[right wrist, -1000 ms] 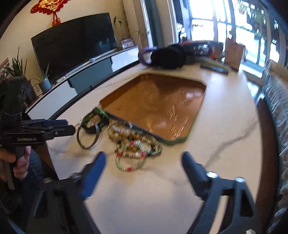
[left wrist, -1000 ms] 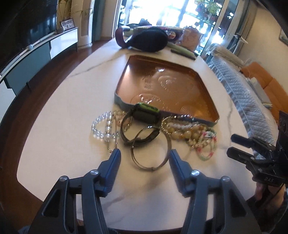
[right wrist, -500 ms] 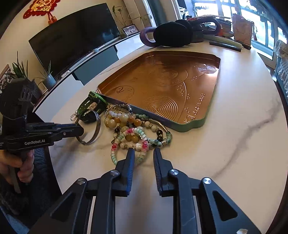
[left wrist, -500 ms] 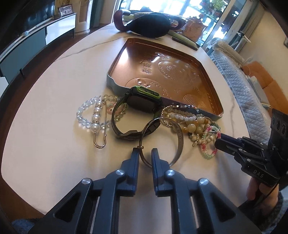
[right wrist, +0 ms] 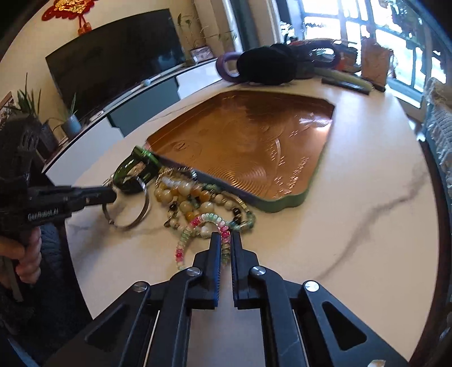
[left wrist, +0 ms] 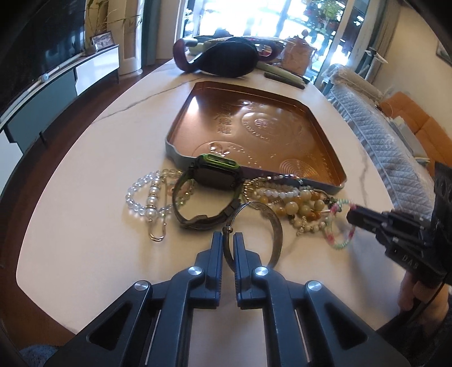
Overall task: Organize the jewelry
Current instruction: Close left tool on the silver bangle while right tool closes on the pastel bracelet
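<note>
Strong daylight is admitted through windows (left wrist: pixel 254 17) far beyond the tongs; glare is thrown on the tray (left wrist: pixel 254 127); edges are bowed.

Silver bangle (left wrist: pixel 271 225) and bead bracelets (right wrist: pixel 203 223) beside copper tray (left wrist: pixel 325 124).

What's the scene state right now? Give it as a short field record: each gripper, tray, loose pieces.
left gripper: shut on silver bangle, bangle tilted up off the table
right gripper: shut on pastel bead bracelet
copper tray: nothing in it yet
green-and-black watch: on marble table, against tray's near rim
clear bead bracelet: left of watch
pearl pin: lying across clear bead bracelet
yellow bead strands: heaped by tray's near rim
</note>
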`<action>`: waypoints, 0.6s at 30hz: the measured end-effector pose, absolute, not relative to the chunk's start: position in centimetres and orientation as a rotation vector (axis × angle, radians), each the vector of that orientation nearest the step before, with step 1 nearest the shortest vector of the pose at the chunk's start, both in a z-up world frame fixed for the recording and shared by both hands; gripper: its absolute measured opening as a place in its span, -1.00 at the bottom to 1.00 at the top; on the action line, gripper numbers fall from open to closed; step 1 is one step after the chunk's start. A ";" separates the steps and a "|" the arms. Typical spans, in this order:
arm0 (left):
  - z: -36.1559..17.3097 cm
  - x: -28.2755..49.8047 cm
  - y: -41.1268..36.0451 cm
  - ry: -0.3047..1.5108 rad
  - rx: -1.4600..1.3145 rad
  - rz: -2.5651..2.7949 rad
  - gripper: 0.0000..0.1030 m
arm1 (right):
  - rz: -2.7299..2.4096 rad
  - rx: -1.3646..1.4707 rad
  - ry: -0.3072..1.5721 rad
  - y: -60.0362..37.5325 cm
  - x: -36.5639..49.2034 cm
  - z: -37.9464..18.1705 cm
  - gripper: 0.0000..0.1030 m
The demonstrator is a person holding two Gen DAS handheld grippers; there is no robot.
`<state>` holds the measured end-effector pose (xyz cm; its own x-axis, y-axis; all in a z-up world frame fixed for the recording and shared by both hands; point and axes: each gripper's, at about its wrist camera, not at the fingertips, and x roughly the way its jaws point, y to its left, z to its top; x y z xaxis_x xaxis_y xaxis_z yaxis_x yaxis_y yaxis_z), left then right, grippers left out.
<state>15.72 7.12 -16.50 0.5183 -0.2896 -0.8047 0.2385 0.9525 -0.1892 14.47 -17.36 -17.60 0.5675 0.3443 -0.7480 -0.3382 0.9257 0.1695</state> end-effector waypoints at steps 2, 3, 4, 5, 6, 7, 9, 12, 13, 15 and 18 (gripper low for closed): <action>-16.1 15.3 6.8 0.949 -0.038 -0.327 -0.86 | 0.386 0.004 0.849 -17.5 14.2 -17.0 -0.88; -15.8 15.1 6.6 0.933 -0.025 -0.330 -0.86 | 0.379 -0.003 0.832 -17.5 14.1 -16.6 -0.88; -15.6 14.9 6.5 0.921 -0.020 -0.333 -0.87 | 0.371 -0.012 0.816 -17.5 13.9 -16.4 -0.88; -15.3 14.7 6.4 0.906 -0.014 -0.337 -0.87 | 0.365 -0.019 0.807 -17.5 13.8 -16.2 -0.88; -15.1 14.5 6.5 0.898 -0.015 -0.341 -0.88 | 0.358 -0.024 0.803 -17.5 13.8 -16.1 -0.88; -15.0 14.5 6.5 0.894 -0.017 -0.346 -0.88 | 0.353 -0.024 0.802 -17.6 13.7 -16.0 -0.88; -14.7 14.4 6.6 0.886 -0.028 -0.352 -0.89 | 0.343 -0.019 0.804 -17.7 13.6 -16.0 -0.88; -14.1 14.1 6.5 0.866 -0.025 -0.358 -0.90 | 0.329 -0.018 0.801 -17.7 13.3 -15.9 -0.88; -14.0 13.8 6.5 0.858 -0.021 -0.359 -0.90 | 0.327 -0.020 0.798 -17.7 13.1 -15.7 -0.88; -13.7 13.4 6.3 0.846 -0.009 -0.357 -0.90 | 0.318 -0.023 0.788 -17.7 12.7 -15.5 -0.88; -13.4 12.9 6.4 0.839 -0.007 -0.357 -0.90 | 0.311 -0.018 0.781 -17.5 12.0 -15.2 -0.88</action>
<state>12.86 6.39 -13.42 0.6126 -0.3125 -0.7260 0.3069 0.9405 -0.1459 11.99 -17.52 -15.20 0.6670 0.2687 -0.6949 -0.2823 0.9543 0.0980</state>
